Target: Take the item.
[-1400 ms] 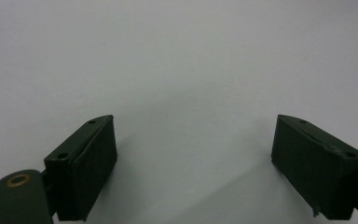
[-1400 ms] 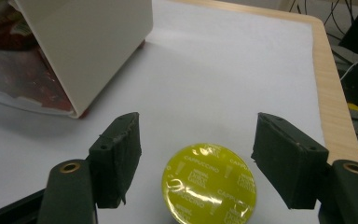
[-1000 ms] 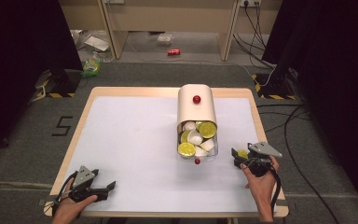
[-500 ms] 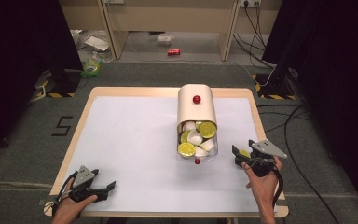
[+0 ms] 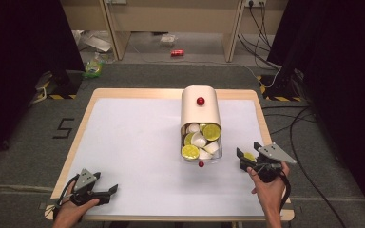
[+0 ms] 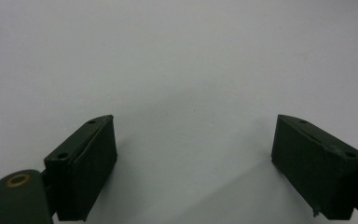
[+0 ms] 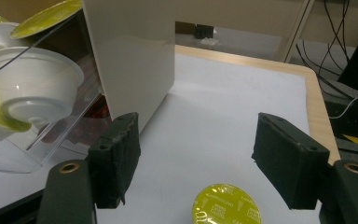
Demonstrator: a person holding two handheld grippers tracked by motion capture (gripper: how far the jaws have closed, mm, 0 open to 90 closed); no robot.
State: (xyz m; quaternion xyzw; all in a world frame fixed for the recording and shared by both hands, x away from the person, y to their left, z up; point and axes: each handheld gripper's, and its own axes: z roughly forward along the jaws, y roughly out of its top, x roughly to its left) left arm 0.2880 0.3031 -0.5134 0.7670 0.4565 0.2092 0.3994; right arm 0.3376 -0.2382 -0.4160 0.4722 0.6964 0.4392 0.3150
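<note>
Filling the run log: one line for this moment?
left tool: open, on table | right tool: open over capsule | dispenser: drawer out

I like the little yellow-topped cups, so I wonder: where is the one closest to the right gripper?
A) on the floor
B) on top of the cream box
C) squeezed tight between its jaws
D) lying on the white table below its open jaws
D: in the right gripper view the yellow-lidded capsule lies lid-up on the white table between and below the jaws of the right gripper, which stand apart and do not touch it.
</note>
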